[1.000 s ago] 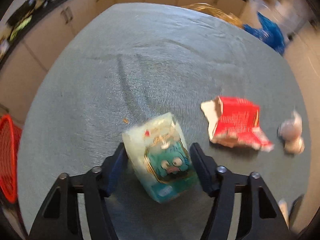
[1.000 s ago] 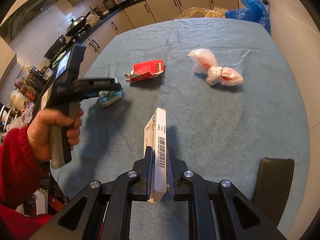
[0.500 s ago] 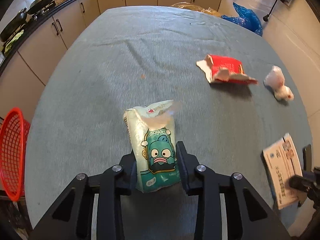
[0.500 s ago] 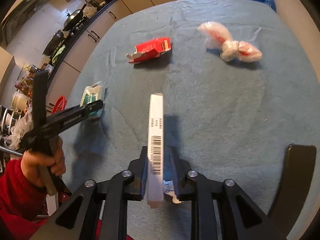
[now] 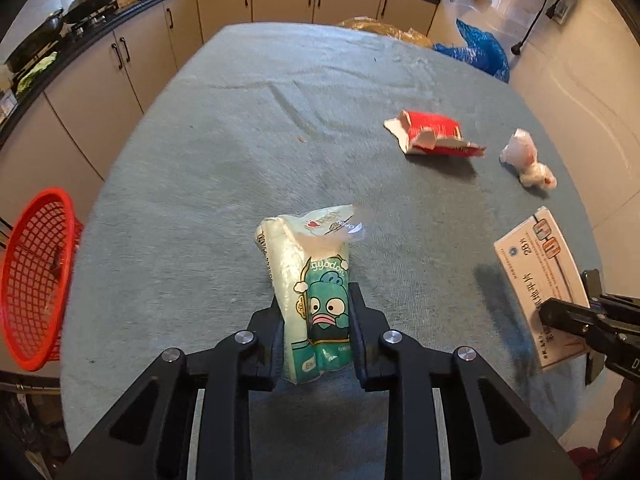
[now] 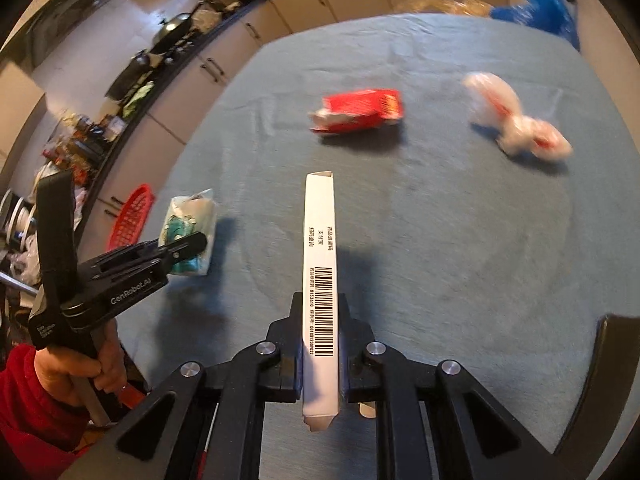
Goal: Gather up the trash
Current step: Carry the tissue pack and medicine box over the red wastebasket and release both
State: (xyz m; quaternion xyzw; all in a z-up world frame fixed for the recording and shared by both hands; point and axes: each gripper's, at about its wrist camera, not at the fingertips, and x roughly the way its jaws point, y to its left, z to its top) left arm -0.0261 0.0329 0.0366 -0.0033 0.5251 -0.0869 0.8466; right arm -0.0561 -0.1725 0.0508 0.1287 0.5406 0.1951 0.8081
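While the soft tissue packet (image 5: 316,292) hangs above the table (image 5: 224,168), it could slip, its film yielding between the pads; left gripper (image 5: 316,312), jaws just closing, clamps its lower half; right gripper (image 6: 320,320) clenches the flat white box (image 6: 320,264) edgewise; red basket (image 5: 34,280) waits beside the table.

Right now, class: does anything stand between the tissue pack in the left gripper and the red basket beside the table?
Nothing visible does. The left gripper is shut on the tissue pack, and only bare table cloth lies between it and the red basket, which stands past the table's left edge. The other trash lies to the right.
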